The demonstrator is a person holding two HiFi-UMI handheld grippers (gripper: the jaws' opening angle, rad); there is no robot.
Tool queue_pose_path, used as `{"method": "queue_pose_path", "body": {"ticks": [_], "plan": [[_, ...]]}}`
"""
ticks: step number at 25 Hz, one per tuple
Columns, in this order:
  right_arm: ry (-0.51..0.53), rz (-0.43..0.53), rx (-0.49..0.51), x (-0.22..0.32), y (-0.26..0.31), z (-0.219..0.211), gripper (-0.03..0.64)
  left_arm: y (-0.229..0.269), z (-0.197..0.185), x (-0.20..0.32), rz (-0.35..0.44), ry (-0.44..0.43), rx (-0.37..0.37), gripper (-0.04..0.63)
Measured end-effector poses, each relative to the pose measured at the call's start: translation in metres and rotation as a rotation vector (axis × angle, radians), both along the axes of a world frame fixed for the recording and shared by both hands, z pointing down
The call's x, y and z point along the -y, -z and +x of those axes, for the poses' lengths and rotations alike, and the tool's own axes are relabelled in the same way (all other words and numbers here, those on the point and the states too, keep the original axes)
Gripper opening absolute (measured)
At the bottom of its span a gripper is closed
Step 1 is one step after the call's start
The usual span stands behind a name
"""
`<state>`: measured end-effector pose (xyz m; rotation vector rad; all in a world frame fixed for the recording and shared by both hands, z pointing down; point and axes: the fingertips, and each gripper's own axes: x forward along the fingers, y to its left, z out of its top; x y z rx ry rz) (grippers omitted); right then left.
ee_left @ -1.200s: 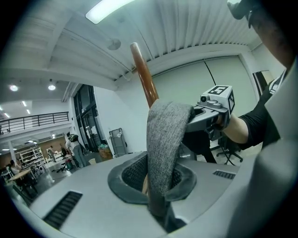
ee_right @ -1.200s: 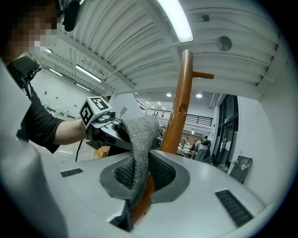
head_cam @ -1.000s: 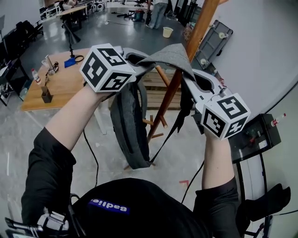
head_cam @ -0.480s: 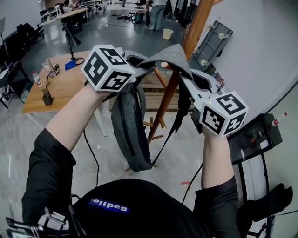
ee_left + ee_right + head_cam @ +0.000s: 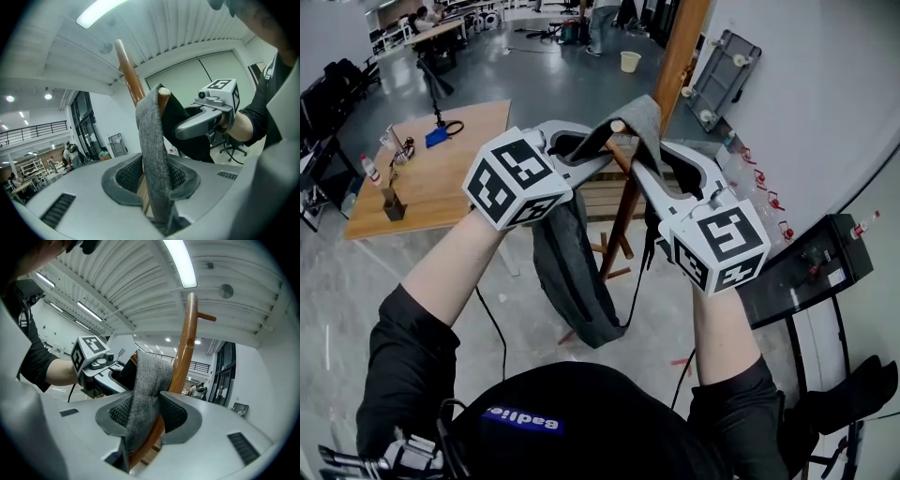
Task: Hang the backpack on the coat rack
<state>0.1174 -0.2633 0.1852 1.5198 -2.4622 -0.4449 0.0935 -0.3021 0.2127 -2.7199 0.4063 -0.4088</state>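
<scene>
A dark grey backpack [image 5: 577,272] hangs below my hands by its light grey strap [image 5: 643,120]. The strap is draped over a wooden peg [image 5: 619,126] of the coat rack, whose pole [image 5: 673,70] rises just behind. My left gripper [image 5: 598,150] and right gripper [image 5: 652,169] face each other from either side of the peg. Both sets of jaws are opening. In the left gripper view the strap [image 5: 152,154] stands loose between the jaws of the left gripper [image 5: 153,180]. The right gripper view shows the strap [image 5: 143,394] slack inside the right gripper [image 5: 146,417], beside the pole [image 5: 185,343].
A wooden table [image 5: 441,178] with small items stands at the left. A wooden pallet [image 5: 598,197] lies behind the rack's base. A black equipment cart [image 5: 806,272] stands at the right, near the curved white wall. A white bucket [image 5: 630,61] and people are far back.
Both grippers have come down and the strap has settled onto the peg. Both jaws have parted from the strap. The backpack hangs a little lower.
</scene>
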Motion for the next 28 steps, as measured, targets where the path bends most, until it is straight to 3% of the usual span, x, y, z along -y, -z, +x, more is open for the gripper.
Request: {"method": "queue_pose_path", "body": {"ticks": [10,14,21,24,28], "plan": [[-0.075,0.186,-0.088,-0.011,-0.001,-0.006,0.153,0.004,-0.003,-0.015,0.151,0.082,-0.092,0.129],[-0.084,0.272,-0.188,-0.018,0.0,-0.011,0.161,0.005,-0.008,-0.021,0.202,0.116,-0.102,0.143],[-0.069,0.354,-0.243,-0.024,0.003,-0.012,0.161,0.009,-0.007,-0.025,0.278,0.161,-0.111,0.15],[-0.051,0.377,-0.244,-0.027,0.005,-0.012,0.163,0.01,-0.008,-0.024,0.284,0.173,-0.12,0.164],[0.013,0.364,-0.152,-0.031,0.01,-0.017,0.185,0.017,-0.017,-0.025,0.254,0.17,-0.139,0.204]]}}
